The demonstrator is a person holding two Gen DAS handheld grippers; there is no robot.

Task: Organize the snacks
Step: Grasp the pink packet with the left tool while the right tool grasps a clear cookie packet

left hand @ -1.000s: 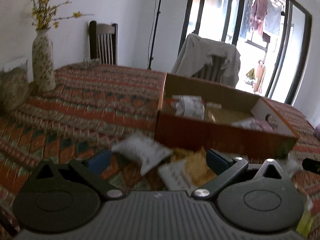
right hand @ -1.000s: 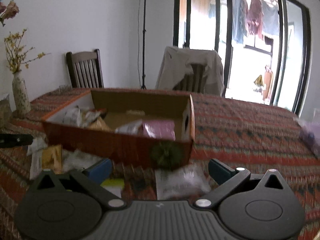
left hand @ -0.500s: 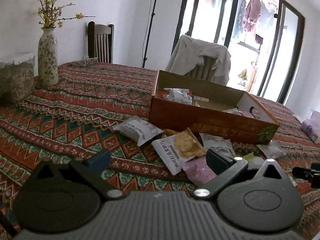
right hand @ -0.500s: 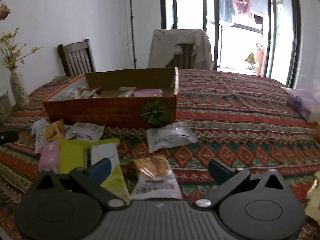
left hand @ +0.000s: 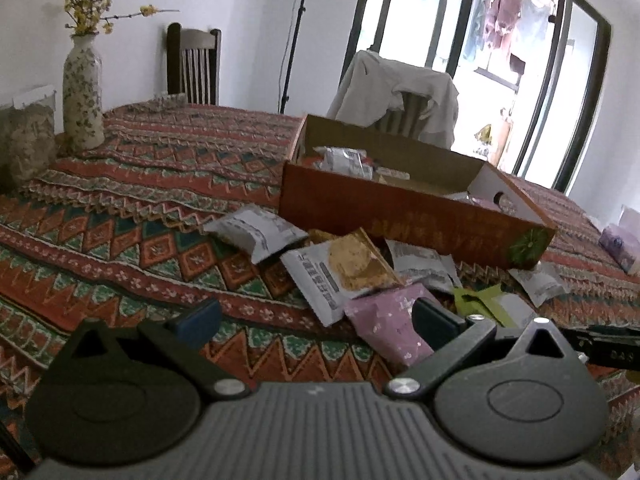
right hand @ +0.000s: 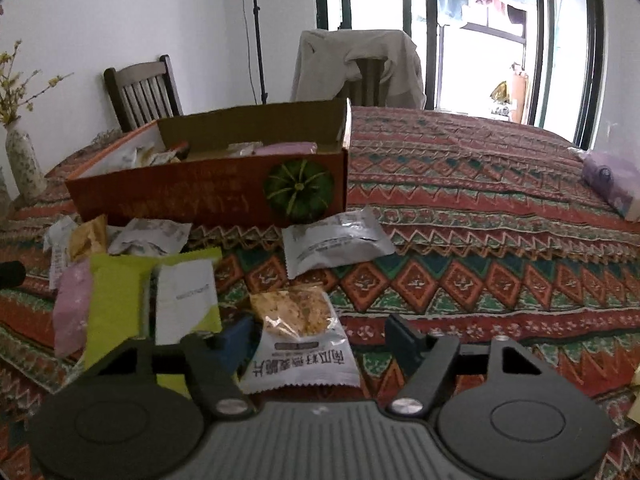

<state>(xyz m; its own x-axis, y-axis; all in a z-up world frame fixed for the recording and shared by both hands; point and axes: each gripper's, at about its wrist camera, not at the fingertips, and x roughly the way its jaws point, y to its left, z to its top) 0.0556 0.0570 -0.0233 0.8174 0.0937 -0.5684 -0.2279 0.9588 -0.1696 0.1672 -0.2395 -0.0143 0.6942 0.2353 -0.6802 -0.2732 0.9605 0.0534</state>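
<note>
Since a second ago both grippers have drawn back from the box (right hand: 208, 196), so the loose packets in front of it have come into full view, and the right gripper's fingers have narrowed around one packet. Box: orange cardboard, open-topped, on the patterned surface (right hand: 460, 272), already holding several packets. Loose stock, near the box's front wall: grey packet (right hand: 336, 242), yellow-green packet (right hand: 120, 300), pink packet (left hand: 390, 322), cracker packet (left hand: 344, 270), further grey packets (left hand: 256, 234). Chip packet (right hand: 300, 340): white with a clear window, lying flat nearest the right gripper (right hand: 320, 334), between its fingers; fingers apart, contact with the packet not clear. Left gripper (left hand: 316, 314): fingers wide apart, empty, with the pink packet beside its right finger. Step in hand, as judged: picking the chip packet for transfer to the box. Next move calls for closing on the packet's crinkled body without crushing its contents, then lifting clear of the box's front wall.
</note>
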